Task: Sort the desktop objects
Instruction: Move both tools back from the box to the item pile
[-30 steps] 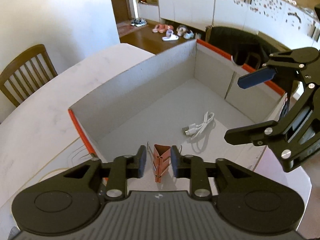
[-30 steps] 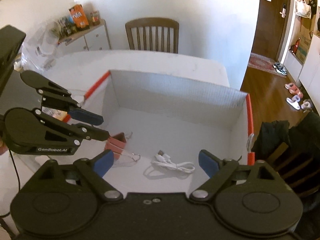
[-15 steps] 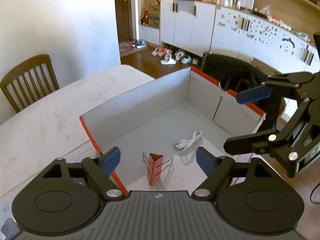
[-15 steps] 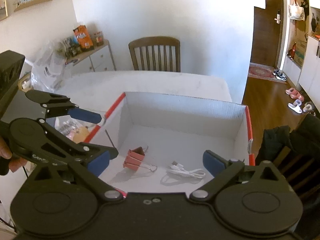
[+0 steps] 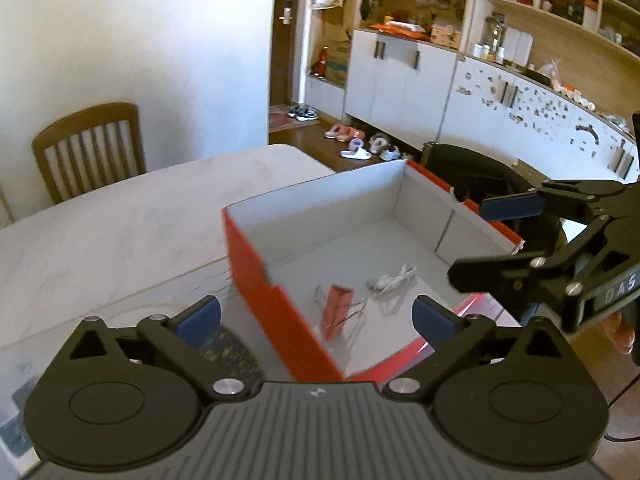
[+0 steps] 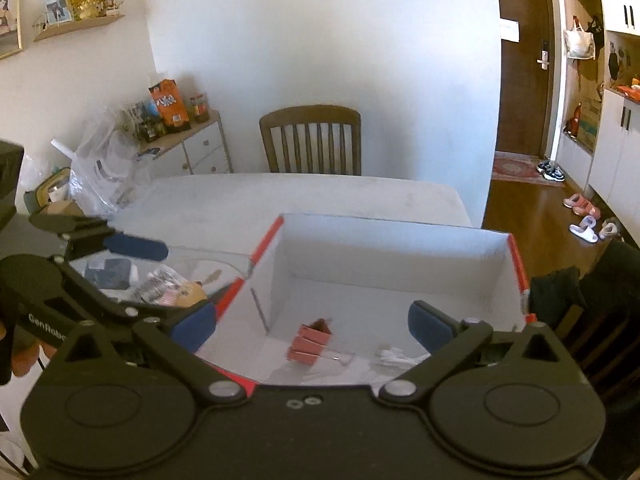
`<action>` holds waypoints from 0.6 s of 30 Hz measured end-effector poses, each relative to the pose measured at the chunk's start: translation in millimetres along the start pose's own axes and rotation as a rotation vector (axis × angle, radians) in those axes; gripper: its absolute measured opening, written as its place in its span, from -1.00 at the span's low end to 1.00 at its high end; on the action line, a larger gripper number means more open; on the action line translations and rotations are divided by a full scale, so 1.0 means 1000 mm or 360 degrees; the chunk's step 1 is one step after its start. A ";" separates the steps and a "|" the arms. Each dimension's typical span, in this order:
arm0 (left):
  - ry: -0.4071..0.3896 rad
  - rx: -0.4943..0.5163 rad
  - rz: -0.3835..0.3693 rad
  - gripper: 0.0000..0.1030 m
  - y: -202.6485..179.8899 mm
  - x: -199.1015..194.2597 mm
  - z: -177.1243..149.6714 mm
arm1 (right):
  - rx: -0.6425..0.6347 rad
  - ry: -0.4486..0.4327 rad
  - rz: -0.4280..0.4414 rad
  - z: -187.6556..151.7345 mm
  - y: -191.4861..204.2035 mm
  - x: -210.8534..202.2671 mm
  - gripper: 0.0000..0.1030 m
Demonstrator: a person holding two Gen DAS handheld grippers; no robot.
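White marble table (image 5: 120, 240) under everything, wooden chair (image 6: 310, 140) at its far edge, pale wall behind

Left gripper (image 5: 316, 316) low in the left wrist frame, blue pads (image 5: 200, 316) spread wide after just opening, nothing between them; hangs over the near red edge of the box (image 5: 256, 264), apart from everything inside

Right gripper (image 6: 312, 326) low in the right wrist frame, pads (image 6: 430, 326) likewise spread wide after just opening, empty, poised above the box (image 6: 400, 248) without touching it

Pink clip (image 5: 338, 310) lying free on the box's white floor, centre of the left wrist frame, wire handles splayed toward the right; in the right wrist frame the clip (image 6: 308, 342) sits lower centre, between the right pads but well below them

White cable (image 5: 392, 280) coiled just right of the clip, apart from it; only partly seen in the right wrist frame (image 6: 400, 358), cut off by the gripper body

Outside the box, left side of the right wrist frame: small packets (image 6: 160, 288) in a loose clutter on the table

Farther back: white cabinets (image 5: 400, 76) and slippers (image 5: 360, 148) on a wood floor, upper right of the left wrist frame
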State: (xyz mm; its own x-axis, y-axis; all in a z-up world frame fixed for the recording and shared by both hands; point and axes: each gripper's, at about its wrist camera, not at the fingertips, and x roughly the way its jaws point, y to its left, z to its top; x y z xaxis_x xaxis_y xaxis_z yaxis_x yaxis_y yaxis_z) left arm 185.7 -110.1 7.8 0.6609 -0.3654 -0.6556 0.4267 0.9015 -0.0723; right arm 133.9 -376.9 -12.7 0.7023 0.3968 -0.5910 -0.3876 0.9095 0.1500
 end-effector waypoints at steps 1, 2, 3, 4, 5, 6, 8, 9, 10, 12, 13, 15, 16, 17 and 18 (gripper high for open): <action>-0.0006 -0.0004 0.0011 0.99 0.004 -0.004 -0.004 | 0.0008 -0.0002 0.0006 0.001 0.005 0.000 0.99; -0.0010 -0.0008 0.0019 0.99 0.009 -0.008 -0.008 | 0.0010 -0.0004 0.0005 0.002 0.010 0.001 0.99; -0.0018 -0.0013 0.0025 0.99 0.015 -0.014 -0.013 | 0.0007 -0.0007 0.0007 0.002 0.015 0.001 0.99; -0.0022 -0.0016 0.0031 0.99 0.020 -0.018 -0.016 | 0.0000 -0.0007 0.0011 0.002 0.021 0.002 0.99; -0.0024 -0.0018 0.0039 0.99 0.025 -0.023 -0.020 | -0.0007 -0.0005 0.0014 0.003 0.026 0.003 0.99; -0.0027 -0.0022 0.0044 0.99 0.030 -0.028 -0.025 | -0.0011 0.0000 0.0016 0.003 0.032 0.004 0.99; -0.0031 -0.0028 0.0053 0.99 0.040 -0.037 -0.032 | -0.0018 0.0011 0.0021 0.002 0.043 0.009 0.99; -0.0035 -0.0031 0.0065 0.99 0.045 -0.042 -0.037 | -0.0019 0.0015 0.0022 0.002 0.048 0.010 0.99; -0.0037 -0.0033 0.0077 0.99 0.050 -0.046 -0.041 | -0.0017 0.0021 0.0026 0.001 0.053 0.012 0.99; -0.0041 -0.0039 0.0093 0.99 0.060 -0.054 -0.048 | -0.0009 0.0029 0.0038 0.000 0.063 0.015 0.99; -0.0044 -0.0046 0.0101 0.99 0.065 -0.058 -0.052 | -0.0010 0.0033 0.0043 -0.001 0.069 0.017 0.99; -0.0055 -0.0064 0.0128 0.99 0.076 -0.067 -0.060 | -0.0021 0.0039 0.0046 -0.002 0.080 0.019 0.99; -0.0056 -0.0074 0.0141 0.99 0.081 -0.070 -0.064 | -0.0027 0.0041 0.0049 -0.003 0.086 0.020 0.99; -0.0052 -0.0085 0.0148 0.99 0.086 -0.073 -0.068 | -0.0032 0.0043 0.0052 -0.003 0.091 0.021 0.99; -0.0044 -0.0098 0.0150 0.99 0.092 -0.076 -0.073 | -0.0036 0.0045 0.0057 -0.004 0.097 0.023 0.99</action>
State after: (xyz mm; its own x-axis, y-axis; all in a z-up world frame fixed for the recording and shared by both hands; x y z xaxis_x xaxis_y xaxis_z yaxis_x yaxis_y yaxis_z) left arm 129.2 17.9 -3.8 0.7134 -0.2836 -0.6408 0.3237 0.9444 -0.0576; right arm 109.5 -280.3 -15.0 0.6707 0.4249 -0.6079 -0.4257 0.8917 0.1536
